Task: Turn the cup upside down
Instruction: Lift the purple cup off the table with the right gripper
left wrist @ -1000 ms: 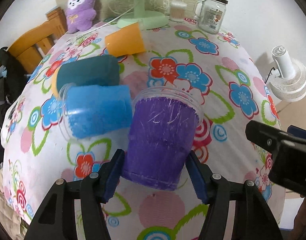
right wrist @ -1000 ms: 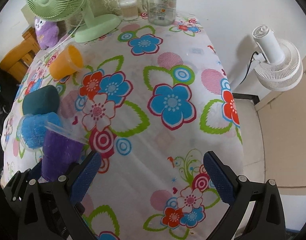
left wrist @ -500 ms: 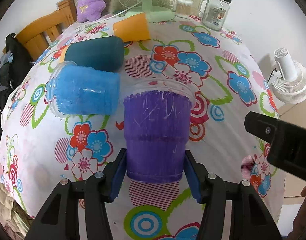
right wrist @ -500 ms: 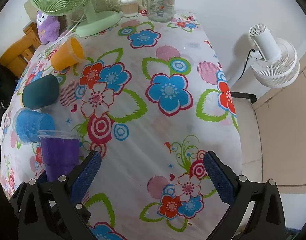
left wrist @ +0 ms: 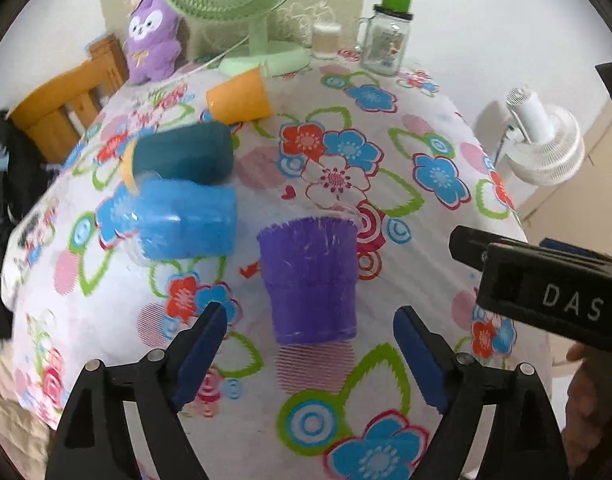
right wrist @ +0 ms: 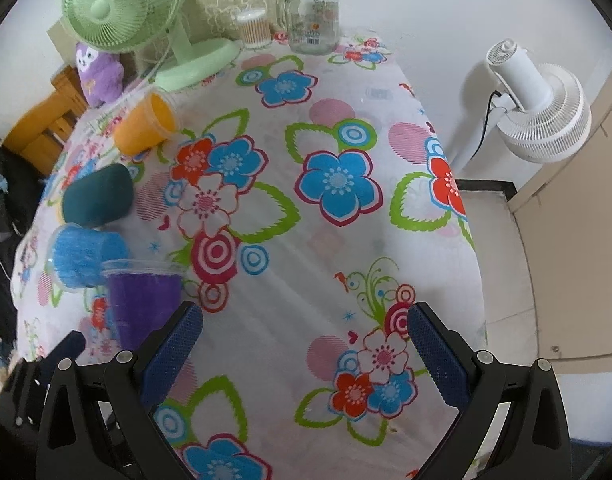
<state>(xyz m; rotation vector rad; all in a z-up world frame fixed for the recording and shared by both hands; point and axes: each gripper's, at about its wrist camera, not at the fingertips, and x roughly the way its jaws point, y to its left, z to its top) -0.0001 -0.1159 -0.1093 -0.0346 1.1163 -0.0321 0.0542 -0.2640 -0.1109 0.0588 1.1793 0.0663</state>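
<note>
My left tool is spread, the purple cup just ahead, rim up; I should re-grip low; right tool spread, idle.

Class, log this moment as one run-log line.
purple cup: standing, rim up | left gripper: open, off cup | right gripper: open, empty

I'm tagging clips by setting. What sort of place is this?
Probably a home room: a table in a floral tablecloth, a green desk fan, a purple plush toy and a wooden chair behind.
</note>
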